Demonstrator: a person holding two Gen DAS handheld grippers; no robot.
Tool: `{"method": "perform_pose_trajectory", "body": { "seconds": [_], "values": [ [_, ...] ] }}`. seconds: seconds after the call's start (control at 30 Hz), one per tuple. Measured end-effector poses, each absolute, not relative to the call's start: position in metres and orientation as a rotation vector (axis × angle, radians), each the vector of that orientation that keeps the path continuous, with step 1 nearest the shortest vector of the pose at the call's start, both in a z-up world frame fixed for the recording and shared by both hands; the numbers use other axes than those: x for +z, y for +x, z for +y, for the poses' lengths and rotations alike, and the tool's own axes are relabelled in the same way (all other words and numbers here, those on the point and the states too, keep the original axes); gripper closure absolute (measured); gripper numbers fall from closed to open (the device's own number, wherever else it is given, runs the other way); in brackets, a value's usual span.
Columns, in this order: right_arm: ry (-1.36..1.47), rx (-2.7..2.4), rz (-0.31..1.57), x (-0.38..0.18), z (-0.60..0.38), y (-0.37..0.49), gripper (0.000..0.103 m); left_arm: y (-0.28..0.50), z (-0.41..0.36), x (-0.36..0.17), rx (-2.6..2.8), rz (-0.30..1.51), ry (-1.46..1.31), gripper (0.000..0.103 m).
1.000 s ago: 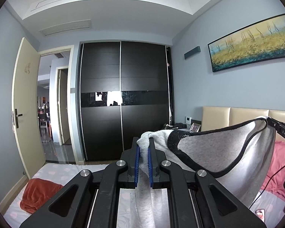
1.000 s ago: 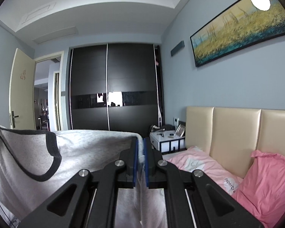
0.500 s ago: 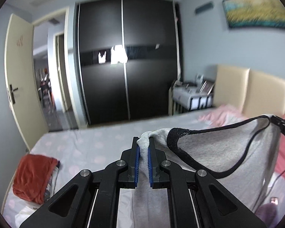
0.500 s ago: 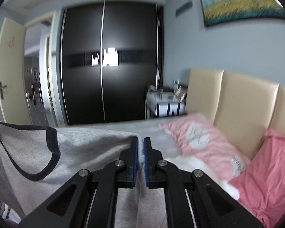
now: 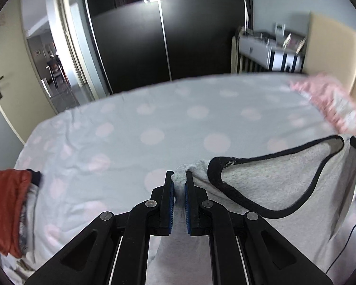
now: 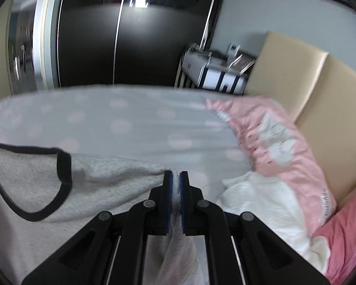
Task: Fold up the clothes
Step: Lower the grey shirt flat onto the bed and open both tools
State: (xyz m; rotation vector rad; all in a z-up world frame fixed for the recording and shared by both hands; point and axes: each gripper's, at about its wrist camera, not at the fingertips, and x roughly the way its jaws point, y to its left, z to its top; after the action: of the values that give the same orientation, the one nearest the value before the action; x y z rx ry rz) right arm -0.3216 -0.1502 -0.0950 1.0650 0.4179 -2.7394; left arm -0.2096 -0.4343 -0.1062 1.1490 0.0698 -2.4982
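Both tongs were clamped on the grey top: the left gripper (image 5: pixel 179 185) pinched one shoulder of the grey black-trimmed top (image 5: pixel 280 190), and the right gripper (image 6: pixel 175 182) pinched the opposite shoulder, so that the garment was held spread between them in the air above the bed, its black neckline (image 5: pixel 268 211) sagging between the two grips. The step in hand was judged to be a laying-down of the garment onto the mattress. For it to be done well, the two grips would have to be kept level and well apart so that the cloth stayed taut, the hem would have to be let touch the sheet ahead of the shoulders, and the fabric drawn flat without bunching under the blue pads. The polka-dot sheet (image 5: pixel 178 123) was seen to be broad and mostly smooth. An orange folded garment (image 5: pixel 7 211) lay on a small pile at its left edge, a pink pillow (image 6: pixel 273 142) and a white cloth (image 6: pixel 261 204) lay near the beige headboard (image 6: pixel 320 90), and a dark wardrobe (image 5: pixel 166 28) and a bedside table (image 6: pixel 216 71) stood beyond.
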Motion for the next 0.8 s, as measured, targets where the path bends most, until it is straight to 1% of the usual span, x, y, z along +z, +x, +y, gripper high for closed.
{"method": "perform_pose_trajectory", "body": {
  "seconds": [0.13,0.27,0.43,0.5,0.53,0.57,0.6,0.63,0.73,0.8],
  "values": [
    [1.203,-2.679,0.438,-0.158,-0.163,-0.363,0.097,-0.247,-0.447,-0.163,-2.447,0.059,1.255,0.095],
    [1.259,-2.622,0.488,-0.193,-0.177,-0.378,0.097,-0.277,-0.460,-0.214,-2.387,0.082,1.353,0.093],
    [1.325,-2.546,0.535,-0.230,-0.192,-0.394,0.096,-0.293,-0.463,-0.249,-2.332,0.111,1.433,0.089],
    [1.371,-2.514,0.510,-0.235,-0.191,-0.395,0.095,-0.292,-0.460,-0.251,-2.308,0.081,1.436,0.072],
    [1.384,-2.506,0.494,-0.235,-0.189,-0.396,0.093,-0.289,-0.458,-0.249,-2.308,0.078,1.432,0.067],
    [1.392,-2.505,0.475,-0.232,-0.186,-0.396,0.087,-0.286,-0.457,-0.247,-2.308,0.074,1.429,0.056],
    [1.399,-2.504,0.456,-0.229,-0.182,-0.396,0.083,-0.283,-0.455,-0.244,-2.309,0.071,1.425,0.052],
    [1.407,-2.506,0.427,-0.224,-0.177,-0.396,0.079,-0.278,-0.454,-0.241,-2.309,0.074,1.420,0.052],
    [1.430,-2.514,0.314,-0.202,-0.155,-0.393,0.076,-0.254,-0.457,-0.219,-2.310,0.133,1.387,0.051],
    [1.434,-2.511,0.275,-0.186,-0.139,-0.381,0.074,-0.230,-0.454,-0.203,-2.313,0.171,1.360,0.050]
  ]
}}
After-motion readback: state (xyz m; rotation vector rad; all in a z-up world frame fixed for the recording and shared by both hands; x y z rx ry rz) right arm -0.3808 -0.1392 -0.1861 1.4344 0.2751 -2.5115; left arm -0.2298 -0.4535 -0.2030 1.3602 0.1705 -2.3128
